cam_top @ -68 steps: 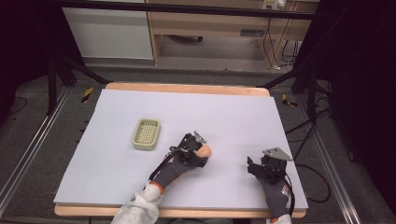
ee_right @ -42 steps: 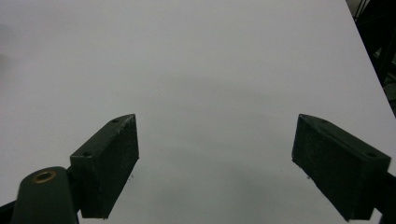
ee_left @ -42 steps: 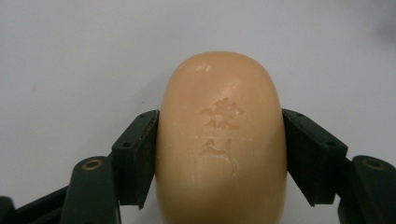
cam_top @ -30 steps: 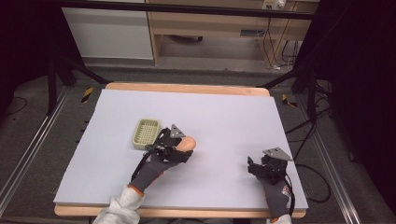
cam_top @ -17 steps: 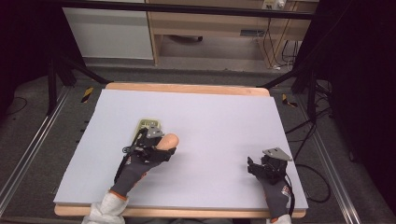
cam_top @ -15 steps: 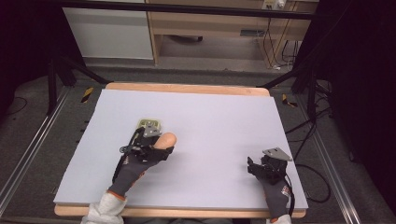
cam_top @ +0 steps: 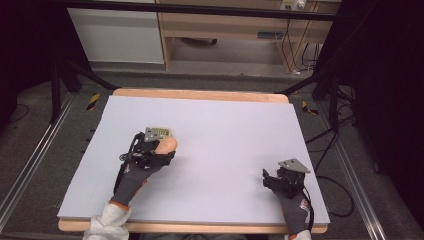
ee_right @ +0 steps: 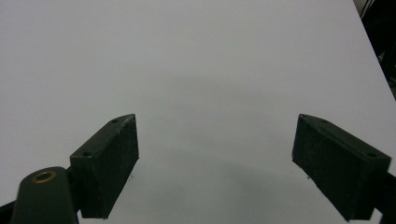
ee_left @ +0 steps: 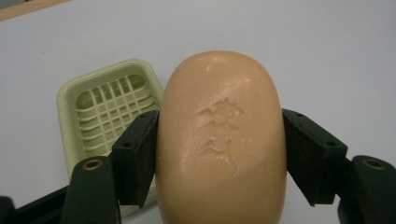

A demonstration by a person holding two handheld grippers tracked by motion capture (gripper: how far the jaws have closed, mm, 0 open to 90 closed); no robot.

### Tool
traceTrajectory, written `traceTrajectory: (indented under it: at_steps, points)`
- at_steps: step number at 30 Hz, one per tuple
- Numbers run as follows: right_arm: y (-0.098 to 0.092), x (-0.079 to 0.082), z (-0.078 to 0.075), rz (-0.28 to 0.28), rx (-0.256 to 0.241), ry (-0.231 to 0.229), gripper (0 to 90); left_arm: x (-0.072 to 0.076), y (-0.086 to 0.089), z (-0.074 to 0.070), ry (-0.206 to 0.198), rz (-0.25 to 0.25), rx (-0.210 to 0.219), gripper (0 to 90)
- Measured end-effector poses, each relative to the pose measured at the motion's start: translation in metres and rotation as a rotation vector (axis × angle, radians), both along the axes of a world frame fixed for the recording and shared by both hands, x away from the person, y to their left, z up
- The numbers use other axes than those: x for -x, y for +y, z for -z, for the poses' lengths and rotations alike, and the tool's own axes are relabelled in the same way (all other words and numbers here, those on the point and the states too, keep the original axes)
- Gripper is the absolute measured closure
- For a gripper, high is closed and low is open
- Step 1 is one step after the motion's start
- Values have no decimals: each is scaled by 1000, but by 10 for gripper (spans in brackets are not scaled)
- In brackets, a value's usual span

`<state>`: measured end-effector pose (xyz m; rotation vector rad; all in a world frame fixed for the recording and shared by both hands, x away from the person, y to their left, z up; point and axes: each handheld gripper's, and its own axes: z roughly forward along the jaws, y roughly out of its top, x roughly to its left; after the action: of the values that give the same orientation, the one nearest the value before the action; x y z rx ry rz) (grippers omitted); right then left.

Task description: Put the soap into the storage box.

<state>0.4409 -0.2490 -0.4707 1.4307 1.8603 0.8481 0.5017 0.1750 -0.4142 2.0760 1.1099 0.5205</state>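
Pale lavender tabletop (cam_top: 225,140) spreads beyond the right gripper (ee_right: 215,163), jaws wide; left gripper (ee_left: 219,154) clamps soap (ee_left: 222,140) beside dish (ee_left: 105,107).

Bright, even overhead light on the table (cam_top: 225,125); dark surroundings (high view soft, close gripper views slightly blurred).

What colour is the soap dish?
Pale yellow-green, with a grid base; the soap dish shows best in the left gripper view.
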Motion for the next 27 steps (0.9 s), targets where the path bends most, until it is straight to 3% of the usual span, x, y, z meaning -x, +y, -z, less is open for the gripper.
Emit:
traceTrajectory:
  at_steps: [9,16,27]
  points:
    - [0,0,0,-3,-8,2,147,-7,7,0,-16,-41,10,314]
    - [1,-1,1,-3,-7,5,147,-20,14,-3,-15,-75,33,314]
    - [2,-2,1,0,-5,8,147,-32,20,2,-8,-114,35,314]
